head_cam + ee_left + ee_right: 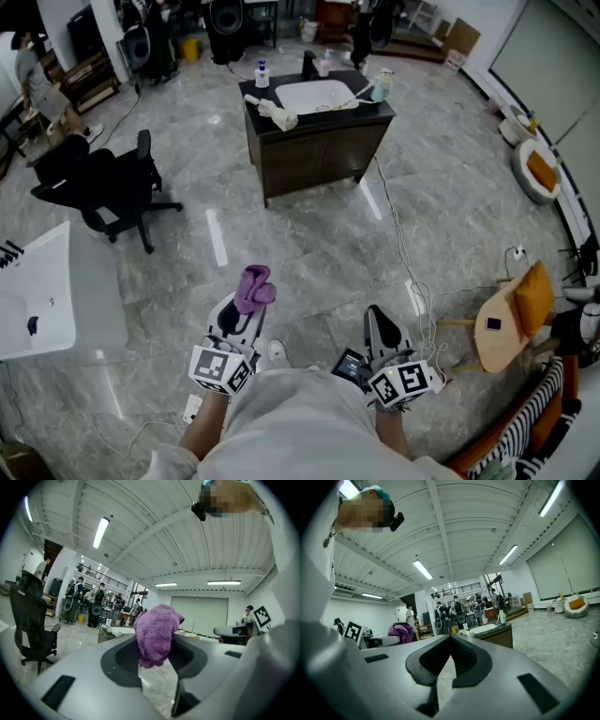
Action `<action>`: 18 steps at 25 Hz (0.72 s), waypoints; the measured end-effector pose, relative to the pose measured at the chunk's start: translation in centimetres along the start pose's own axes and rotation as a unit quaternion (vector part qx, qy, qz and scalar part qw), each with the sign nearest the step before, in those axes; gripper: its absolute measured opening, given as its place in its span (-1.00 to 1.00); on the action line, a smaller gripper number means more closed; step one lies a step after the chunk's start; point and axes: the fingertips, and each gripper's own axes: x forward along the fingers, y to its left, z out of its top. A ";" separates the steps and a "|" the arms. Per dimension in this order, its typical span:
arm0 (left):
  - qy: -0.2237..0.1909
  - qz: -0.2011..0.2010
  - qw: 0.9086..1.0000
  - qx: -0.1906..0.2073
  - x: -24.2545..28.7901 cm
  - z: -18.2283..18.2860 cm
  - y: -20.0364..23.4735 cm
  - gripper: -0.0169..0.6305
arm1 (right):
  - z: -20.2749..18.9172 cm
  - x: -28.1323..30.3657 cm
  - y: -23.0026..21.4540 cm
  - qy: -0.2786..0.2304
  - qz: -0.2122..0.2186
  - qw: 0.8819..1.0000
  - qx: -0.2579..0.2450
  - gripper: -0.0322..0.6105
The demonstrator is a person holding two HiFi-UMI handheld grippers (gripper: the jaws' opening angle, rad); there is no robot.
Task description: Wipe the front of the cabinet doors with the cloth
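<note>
Left claw (240, 317) pinches the purple cloth (254, 287); right claw (450, 639) is closed, empty. The cabinet doors (323, 156) stand well ahead (seemingly shut): step close first, then press the cloth flat.

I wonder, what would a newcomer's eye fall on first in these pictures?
The purple cloth pinched in the left tongs, low in the head view, stands out first. Next comes the dark cabinet with its white sink, alone on the grey floor farther ahead. The right tongs are shut on nothing.
</note>
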 end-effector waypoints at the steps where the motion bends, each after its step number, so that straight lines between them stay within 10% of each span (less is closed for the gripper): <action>1: 0.001 0.003 1.000 -0.002 -0.1 0.0 -0.3 -0.48 | -0.1 -0.5 -0.2 0.001 0.001 1.000 -0.001 -0.82; 18: 0.002 0.014 1.000 -0.001 -3.3 -0.9 -9.1 -0.48 | -1.0 -7.2 -2.1 0.014 0.029 0.999 -0.013 -0.82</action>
